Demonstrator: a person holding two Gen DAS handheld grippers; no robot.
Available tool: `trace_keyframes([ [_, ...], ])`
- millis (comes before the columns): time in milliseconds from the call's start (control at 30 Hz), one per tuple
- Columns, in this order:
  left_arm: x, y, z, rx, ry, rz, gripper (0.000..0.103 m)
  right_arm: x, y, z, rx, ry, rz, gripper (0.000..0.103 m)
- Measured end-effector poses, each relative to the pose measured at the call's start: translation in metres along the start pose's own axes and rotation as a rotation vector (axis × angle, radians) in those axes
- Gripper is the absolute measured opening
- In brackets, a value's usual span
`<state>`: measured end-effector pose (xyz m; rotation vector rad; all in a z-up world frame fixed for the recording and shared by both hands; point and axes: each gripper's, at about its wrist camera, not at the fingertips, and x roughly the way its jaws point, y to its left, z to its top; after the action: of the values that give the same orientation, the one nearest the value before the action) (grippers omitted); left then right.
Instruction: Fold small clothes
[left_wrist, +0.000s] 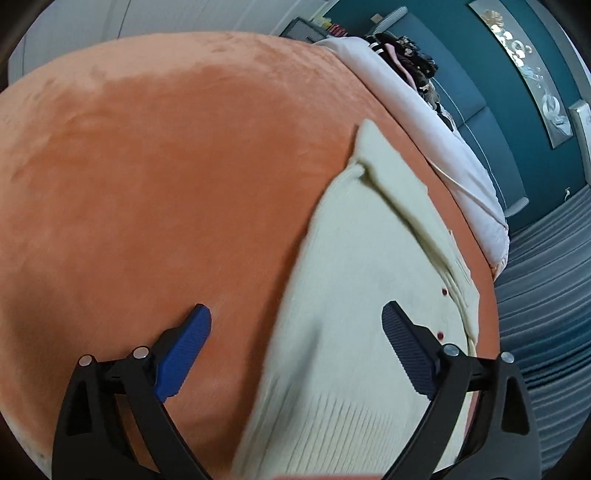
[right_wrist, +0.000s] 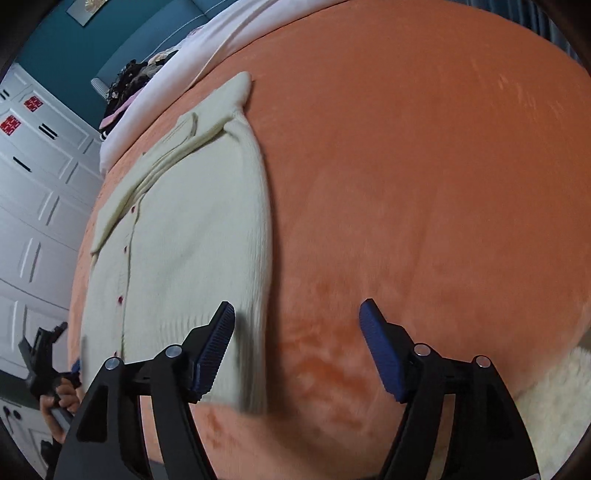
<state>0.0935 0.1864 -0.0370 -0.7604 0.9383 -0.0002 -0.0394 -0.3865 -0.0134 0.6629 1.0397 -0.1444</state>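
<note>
A cream knit cardigan (left_wrist: 354, 295) with small dark red buttons lies flat on an orange plush blanket (left_wrist: 166, 166). Its sleeves are folded across the body near the collar. My left gripper (left_wrist: 295, 314) is open and empty, hovering over the cardigan's hem and left edge. In the right wrist view the cardigan (right_wrist: 192, 229) lies to the left. My right gripper (right_wrist: 295, 310) is open and empty above the cardigan's right hem corner. The left gripper shows in the right wrist view (right_wrist: 64, 363), held by a hand at the lower left.
A pile of dark and pink clothes (left_wrist: 410, 55) sits on a white sheet (left_wrist: 424, 122) at the bed's far edge. A teal headboard (left_wrist: 480, 92), white wardrobe doors (right_wrist: 33, 184) and a fluffy white rug (right_wrist: 554, 398) surround the bed.
</note>
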Motion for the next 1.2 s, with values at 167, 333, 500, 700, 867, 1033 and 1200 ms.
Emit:
trace_keyframes([
  [167, -0.014, 0.0, -0.028, 0.013, 0.024, -0.009, 0.092, 0.012, 0.027, -0.03, 0.021, 0.053, 0.175, 0.075],
  [333, 0.0, -0.014, -0.023, 0.014, 0.066, -0.001, 0.064, 0.023, 0.042, -0.026, 0.084, 0.014, 0.226, 0.07],
  [500, 0.004, -0.023, -0.019, -0.012, 0.158, -0.035, 0.01, 0.007, 0.047, -0.007, 0.148, -0.029, 0.296, 0.009],
  [700, -0.041, -0.028, -0.027, 0.052, 0.151, -0.085, 0.008, -0.054, 0.052, -0.009, 0.026, -0.049, 0.321, 0.007],
  [867, -0.068, -0.003, -0.061, 0.088, 0.254, -0.021, 0.008, -0.075, 0.032, -0.047, -0.09, 0.13, 0.223, 0.007],
  [1033, -0.101, 0.027, -0.113, 0.164, 0.382, 0.074, 0.008, -0.1, 0.016, -0.113, -0.245, 0.384, 0.147, 0.007],
  [1200, -0.144, 0.028, -0.123, 0.187, 0.434, 0.074, 0.008, -0.147, 0.021, -0.133, -0.263, 0.462, 0.238, 0.007],
])
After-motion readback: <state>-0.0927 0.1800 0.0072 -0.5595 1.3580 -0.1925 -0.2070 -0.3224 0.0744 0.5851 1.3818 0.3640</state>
